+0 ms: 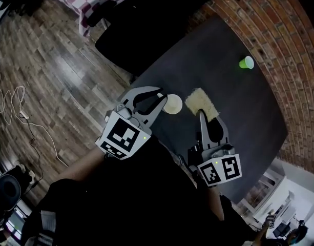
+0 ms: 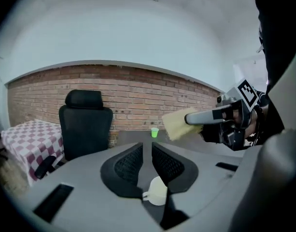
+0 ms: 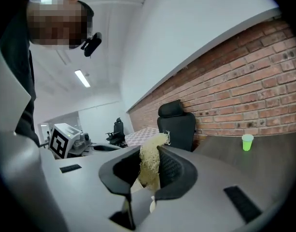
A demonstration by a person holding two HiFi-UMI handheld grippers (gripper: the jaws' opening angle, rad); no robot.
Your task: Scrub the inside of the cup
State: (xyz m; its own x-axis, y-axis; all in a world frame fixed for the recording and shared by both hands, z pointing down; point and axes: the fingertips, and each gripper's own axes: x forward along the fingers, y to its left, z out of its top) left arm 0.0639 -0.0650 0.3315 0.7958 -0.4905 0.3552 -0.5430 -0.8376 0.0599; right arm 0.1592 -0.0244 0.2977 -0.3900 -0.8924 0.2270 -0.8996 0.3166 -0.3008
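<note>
Left gripper (image 1: 162, 102) grips cup (image 1: 172, 104), mouth up, axis vertical; right gripper (image 1: 203, 115) pinches scrub pad (image 1: 200, 100)

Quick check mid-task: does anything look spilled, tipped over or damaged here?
Nothing stands out. The left gripper holds the white cup, the right gripper clamps the yellow sponge, and the green cup stands upright on the dark table. No spill shows.
</note>
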